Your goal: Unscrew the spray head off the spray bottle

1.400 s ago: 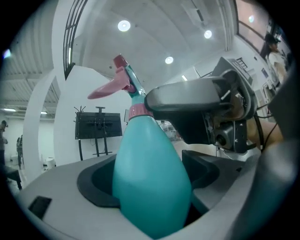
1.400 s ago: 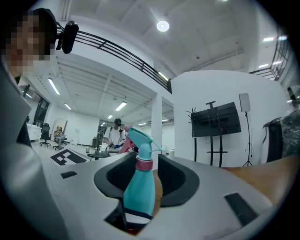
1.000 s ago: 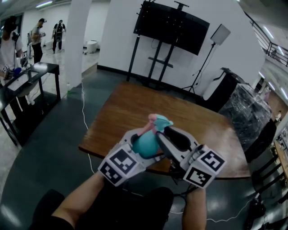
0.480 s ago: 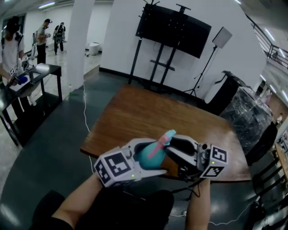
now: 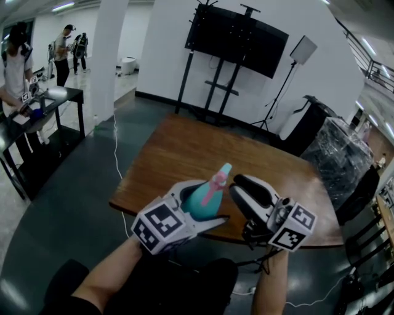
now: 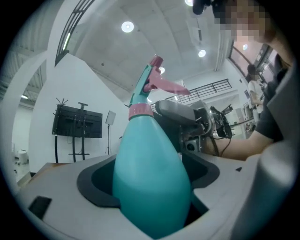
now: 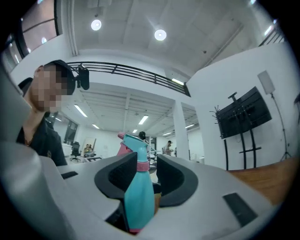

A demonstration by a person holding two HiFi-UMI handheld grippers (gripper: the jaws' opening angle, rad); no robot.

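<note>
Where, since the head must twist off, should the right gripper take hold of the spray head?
Probably the pink collar under the spray head, from the side: it is round, the trigger juts out. The left gripper clamps the spray bottle; the right gripper, jaws opening, presses on nothing.

Light falls evenly from overhead: round ceiling lamps [image 6: 127, 26] burn white with small halos in both gripper views, and a strip light [image 5: 60, 6] shows at the head view's top left. The glossy dark floor [image 5: 74, 203] carries pale smears of glare. Shadows are soft and faint. Every view bows hard toward its rim (fisheye lenses), and the gripper views end in black corners. The spray bottle [image 6: 150, 187], close against the left lens, looks slightly soft.
</note>
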